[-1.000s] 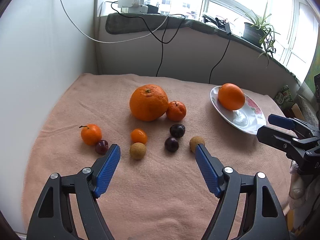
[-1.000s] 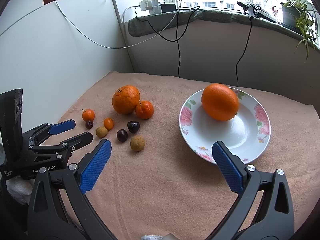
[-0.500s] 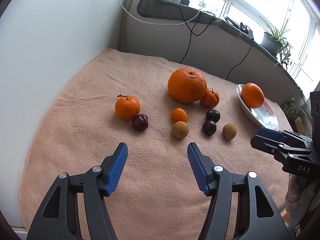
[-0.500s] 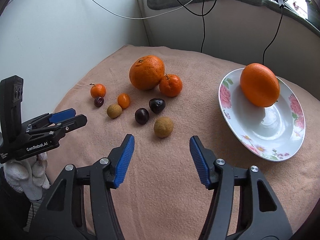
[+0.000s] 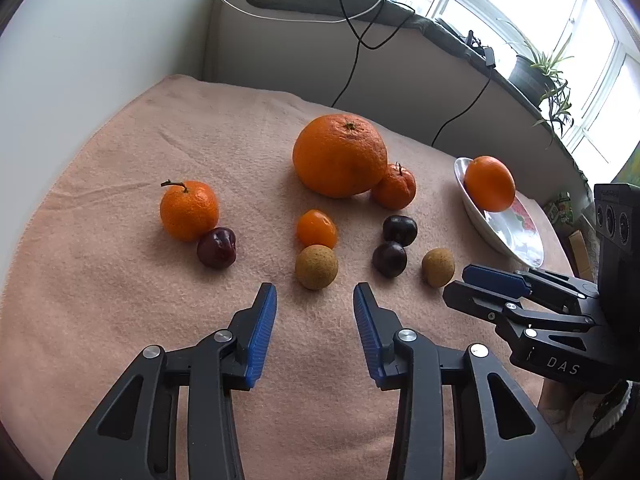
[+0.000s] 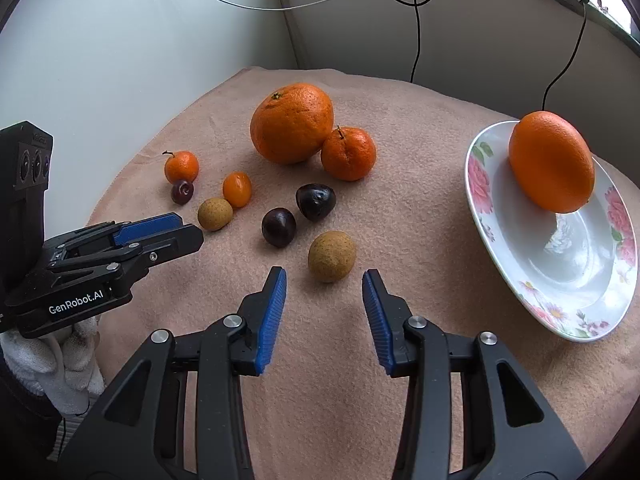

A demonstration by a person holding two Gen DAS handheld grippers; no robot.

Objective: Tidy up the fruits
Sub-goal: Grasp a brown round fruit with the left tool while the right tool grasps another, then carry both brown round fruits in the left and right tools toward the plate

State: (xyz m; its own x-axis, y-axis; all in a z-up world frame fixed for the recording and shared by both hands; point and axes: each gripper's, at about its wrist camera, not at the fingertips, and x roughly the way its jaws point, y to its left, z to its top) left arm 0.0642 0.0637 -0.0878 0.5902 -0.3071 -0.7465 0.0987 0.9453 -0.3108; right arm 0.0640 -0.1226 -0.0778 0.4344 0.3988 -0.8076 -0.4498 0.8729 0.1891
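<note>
We aim right gripper, jaws apart, empty, at brown fruit; centre first, probably firm. Left gripper likewise parted, empty.

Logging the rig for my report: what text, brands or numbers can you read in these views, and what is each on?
"GenRobot.AI": white print on the side of the left tongs, seen from the right wrist.
"DAS": pale print on the body of the right tongs, seen from the left wrist.
The flowered plate carries no text.
No numbers are readable.
</note>
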